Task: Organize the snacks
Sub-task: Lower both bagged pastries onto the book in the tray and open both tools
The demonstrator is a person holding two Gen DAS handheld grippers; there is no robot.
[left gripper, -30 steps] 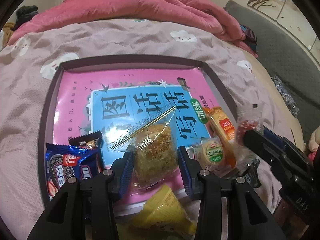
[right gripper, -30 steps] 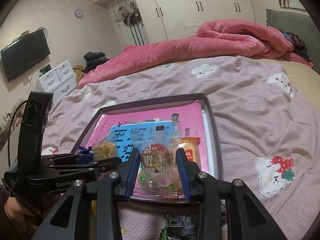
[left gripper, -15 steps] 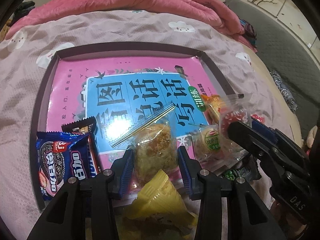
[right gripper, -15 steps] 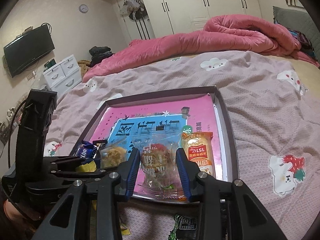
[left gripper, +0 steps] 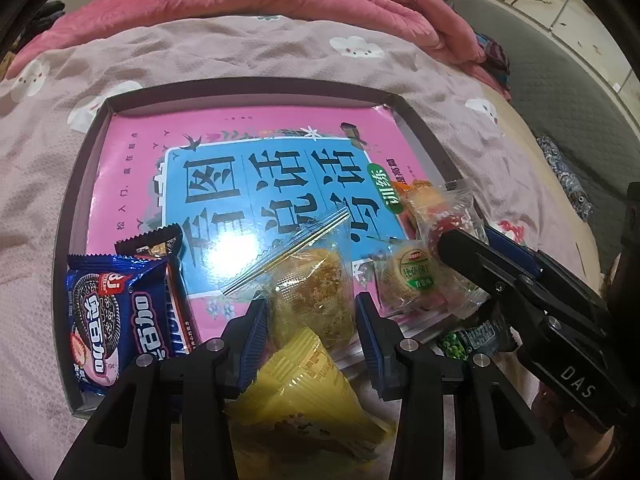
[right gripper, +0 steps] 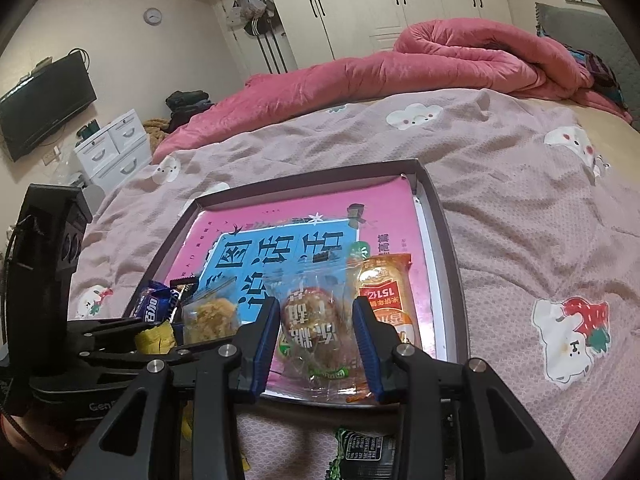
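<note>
**Inspector:** Report on the left wrist view first.

**Assistant:** The left gripper [left gripper: 310,320] holds a clear-wrapped floss cake [left gripper: 316,284] between its blue pads, jaws at a middling width and pressed against the wrapper on both sides. The cake is golden and crumbly on top; the wrapper's sealed edge sticks out towards 11 o'clock. It sits over the near edge of the tray [left gripper: 248,88], which is lined with a pink and blue book cover [left gripper: 256,176]. At 9 o'clock of the cake lies a blue cookie packet [left gripper: 108,316], with a dark brown bar [left gripper: 156,246] partly tucked under it. At 3 o'clock lies a small round pastry with a green label [left gripper: 408,276]. A yellow wrapper [left gripper: 308,392] lies at 6 o'clock, just beneath the gripper.

**Inspector:** And the right gripper in that view?

**Assistant:** It enters from 3 o'clock; its tips reach a red-printed packet [left gripper: 448,220]. I cannot tell the grip from here.

**Inspector:** The right wrist view?

**Assistant:** The right gripper [right gripper: 316,332] is closed on a round brown cake [right gripper: 312,320] in a clear wrapper with white lettering, both pads touching the wrapper, over the tray's near edge. At 2 o'clock of it, just beside it, lies an orange packet [right gripper: 386,280] flat in the tray. A green and black packet [right gripper: 360,446] lies on the bedspread [right gripper: 520,220] at 6 o'clock, outside the tray.
</note>
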